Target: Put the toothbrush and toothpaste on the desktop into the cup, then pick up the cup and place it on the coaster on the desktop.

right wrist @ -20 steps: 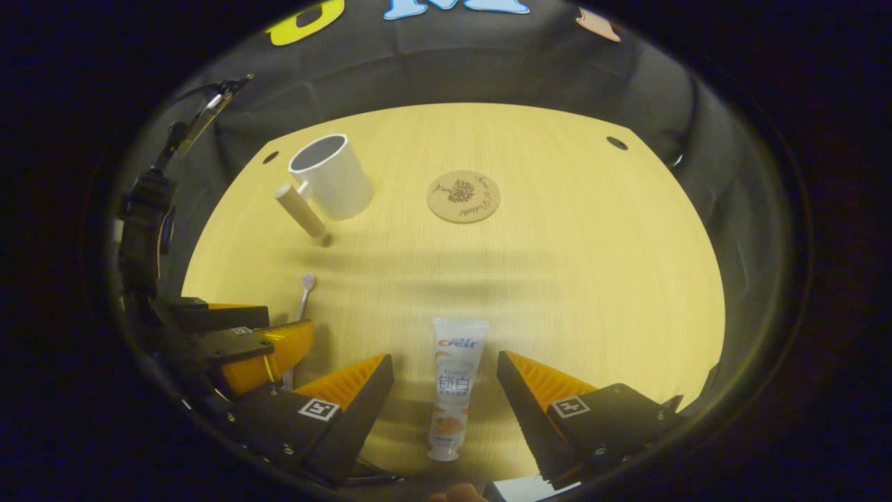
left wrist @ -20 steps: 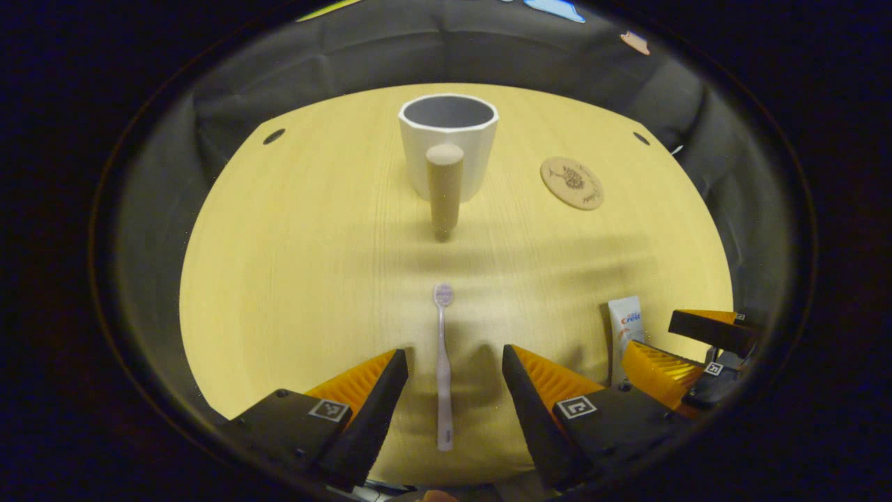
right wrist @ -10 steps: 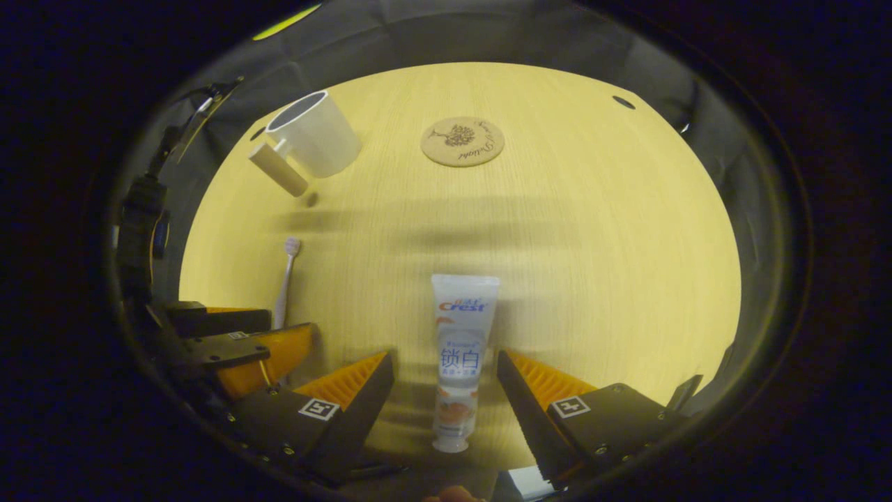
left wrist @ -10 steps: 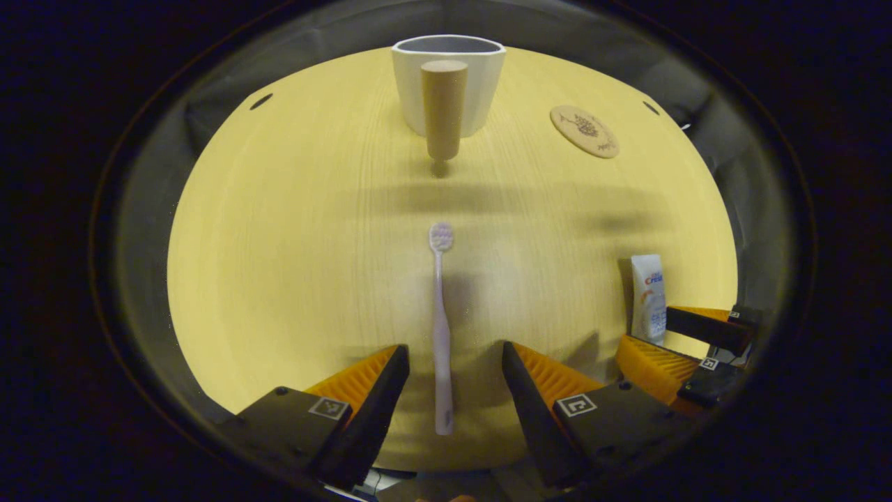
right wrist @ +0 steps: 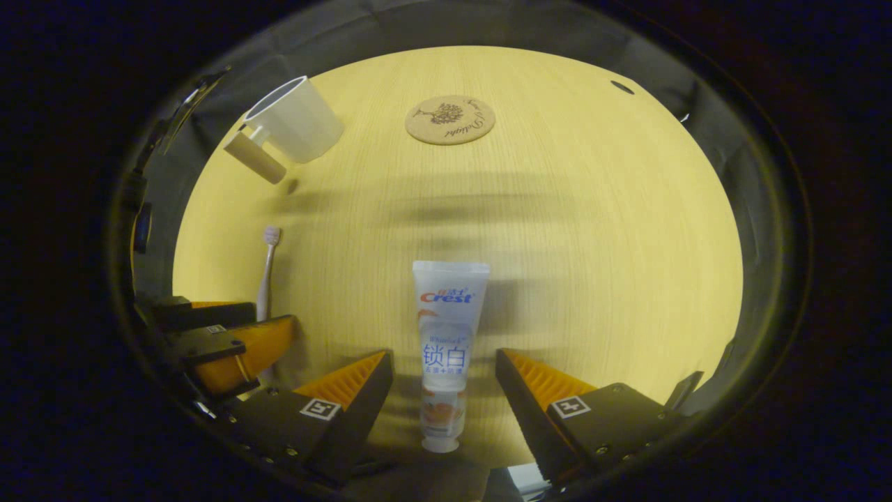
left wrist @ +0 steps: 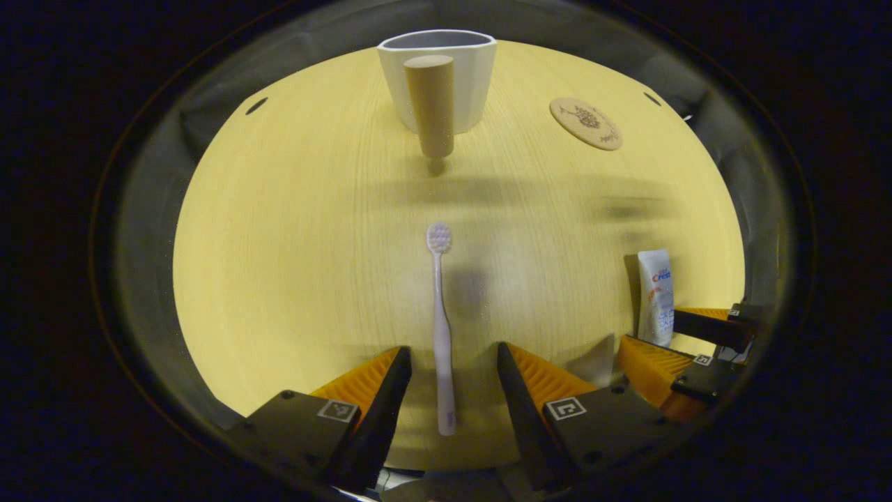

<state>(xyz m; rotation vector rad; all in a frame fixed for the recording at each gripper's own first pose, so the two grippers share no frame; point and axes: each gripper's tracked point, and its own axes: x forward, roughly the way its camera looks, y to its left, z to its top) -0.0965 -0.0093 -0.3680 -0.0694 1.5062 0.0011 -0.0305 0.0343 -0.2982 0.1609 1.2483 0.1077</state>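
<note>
A pale toothbrush (left wrist: 440, 328) lies flat on the wooden desktop (left wrist: 293, 230), bristle end away from me. Its handle runs between the fingers of my open left gripper (left wrist: 453, 362), which touch nothing. A white toothpaste tube (right wrist: 446, 341) lies cap end toward me between the fingers of my open right gripper (right wrist: 442, 369). The white cup (left wrist: 437, 77) with a wooden handle (left wrist: 430, 104) stands upright at the far edge. A round cork coaster (left wrist: 585, 123) lies to the cup's right. The right gripper view shows the cup (right wrist: 296, 118), the coaster (right wrist: 450, 119), the toothbrush (right wrist: 266, 268) and my left gripper (right wrist: 230, 331).
The desktop has small dark holes (left wrist: 256, 106) near its far corners, and black cloth hangs behind it. My right gripper (left wrist: 686, 335) and the toothpaste (left wrist: 656, 296) sit at the right edge of the left gripper view.
Both grippers have moved forward and lower over the desktop, so the toothbrush and the toothpaste now lie deeper between their fingers. The left fingers stand slightly closer together. Nothing has been gripped.
</note>
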